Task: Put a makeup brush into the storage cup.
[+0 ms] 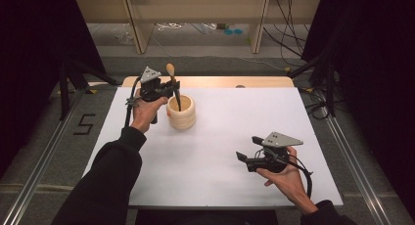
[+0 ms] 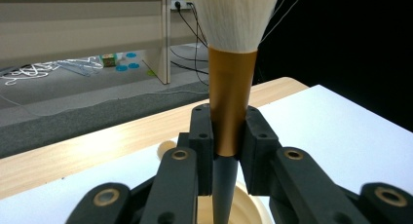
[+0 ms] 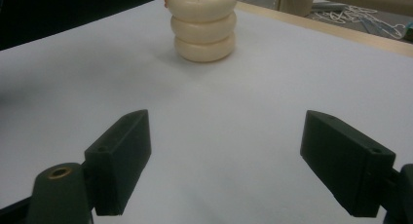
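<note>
A brush with pale bristles [image 2: 234,14], a gold ferrule [image 2: 229,97] and a dark handle stands upright. My left gripper [image 2: 229,124] is shut on the ferrule's lower end. The handle's tip reaches down into a cream ribbed holder [image 2: 253,207]. From above, the left gripper [image 1: 171,88] is at the holder's [image 1: 181,115] left rim, with the brush head [image 1: 171,69] sticking up above it. My right gripper [image 1: 248,147] rests low at the front right, open with nothing between its jaws. In its own view the right gripper [image 3: 224,151] faces the holder [image 3: 204,31] across bare white surface.
A white board [image 1: 230,132] covers the table, with a wooden strip [image 1: 220,81] showing at its far edge. Metal rails [image 1: 44,156] run along both sides. Beyond the table are wooden shelf legs [image 1: 258,24] and loose cables [image 1: 288,44] on the floor.
</note>
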A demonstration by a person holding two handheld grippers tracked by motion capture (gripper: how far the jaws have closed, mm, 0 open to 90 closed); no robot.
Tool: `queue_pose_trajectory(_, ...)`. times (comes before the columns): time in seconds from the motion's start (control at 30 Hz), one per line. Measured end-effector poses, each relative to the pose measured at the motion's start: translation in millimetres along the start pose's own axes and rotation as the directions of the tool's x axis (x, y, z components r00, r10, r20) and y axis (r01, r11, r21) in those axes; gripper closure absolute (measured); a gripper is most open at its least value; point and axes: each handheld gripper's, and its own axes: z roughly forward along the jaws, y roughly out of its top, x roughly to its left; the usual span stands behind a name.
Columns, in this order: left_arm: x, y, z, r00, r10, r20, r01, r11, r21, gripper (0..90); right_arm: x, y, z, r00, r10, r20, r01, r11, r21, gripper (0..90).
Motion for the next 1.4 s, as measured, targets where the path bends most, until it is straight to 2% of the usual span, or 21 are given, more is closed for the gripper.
queue_pose_trajectory(0.37,3.1,-11.8,4.3,0.9999,-0.008,-0.008,0.008,0.9998,0.016,77.3,0.2,-0.1,0.5,1.0,-0.003,-0.004,0.003,1.0,-0.002,19.7)
queue_pose_trajectory(0.43,2.9,-13.7,5.4,0.9997,-0.023,-0.006,0.023,0.9996,0.016,77.3,0.4,0.0,0.2,1.0,0.0,-0.006,0.0,1.0,0.002,19.7)
queue_pose_trajectory(0.57,2.4,-16.1,6.8,0.9999,-0.014,-0.006,0.015,0.9996,0.026,77.3,0.2,0.4,-0.6,1.0,-0.008,-0.002,0.008,1.0,0.015,19.7)
queue_pose_trajectory(0.63,1.4,-17.5,7.9,0.9996,-0.027,-0.005,0.027,0.9992,0.03,77.3,0.8,0.5,-1.3,1.0,-0.001,0.003,0.001,1.0,0.022,19.7)
queue_pose_trajectory(0.67,1.4,-18.2,8.4,0.9997,-0.024,-0.002,0.024,0.9992,0.033,77.3,0.7,0.0,0.5,1.0,0.001,-0.008,-0.001,1.0,0.004,19.7)
queue_pose_trajectory(0.83,0.8,-21.7,11.0,0.9993,-0.038,0.002,0.038,0.9986,0.037,77.2,0.4,-0.3,1.2,1.0,-0.005,-0.006,0.005,1.0,-0.002,19.7)
queue_pose_trajectory(0.87,1.5,-22.1,11.2,0.9996,-0.026,0.003,0.026,0.9987,0.043,77.2,0.4,-0.3,1.3,1.0,-0.005,-0.007,0.005,1.0,-0.002,19.7)
queue_pose_trajectory(0.97,0.1,-23.6,12.3,0.9989,-0.045,0.01,0.044,0.9976,0.052,77.0,0.5,0.5,-1.1,1.0,-0.009,0.003,0.009,1.0,0.028,19.7)
queue_pose_trajectory(1.0,0.6,-23.9,12.7,0.9989,-0.041,0.025,0.039,0.9971,0.065,76.6,0.4,0.5,-0.9,0.9999,-0.011,0.005,0.011,1.0,0.028,19.7)
queue_pose_trajectory(1.03,0.3,-24.4,13.6,0.9979,-0.054,0.035,0.051,0.9956,0.078,73.9,0.5,0.5,-0.9,1.0,-0.009,0.002,0.009,1.0,0.027,19.7)
queue_pose_trajectory(1.07,0.2,-24.9,14.4,0.9977,-0.057,0.038,0.054,0.9949,0.085,66.5,0.3,0.0,0.5,1.0,-0.009,-0.004,0.009,1.0,0.012,19.7)
queue_pose_trajectory(1.13,-1.4,-26.0,14.7,0.9994,-0.032,0.014,0.03,0.9955,0.089,51.9,0.5,-0.1,0.7,1.0,-0.006,-0.004,0.006,1.0,0.014,19.7)
queue_pose_trajectory(1.23,-1.6,-25.9,13.5,0.9988,-0.046,0.014,0.045,0.9956,0.082,39.5,0.8,-0.3,1.5,1.0,-0.006,-0.005,0.006,1.0,0.01,19.7)
queue_pose_trajectory(1.3,-2.1,-25.0,11.9,0.9994,-0.036,0.005,0.035,0.9958,0.084,33.4,0.7,-0.3,1.7,1.0,-0.006,-0.006,0.006,1.0,0.009,19.7)
queue_pose_trajectory(1.4,-2.2,-23.9,10.2,0.9992,-0.04,-0.006,0.041,0.9961,0.079,28.7,0.8,-0.3,1.9,1.0,-0.005,-0.008,0.006,1.0,0.011,19.7)
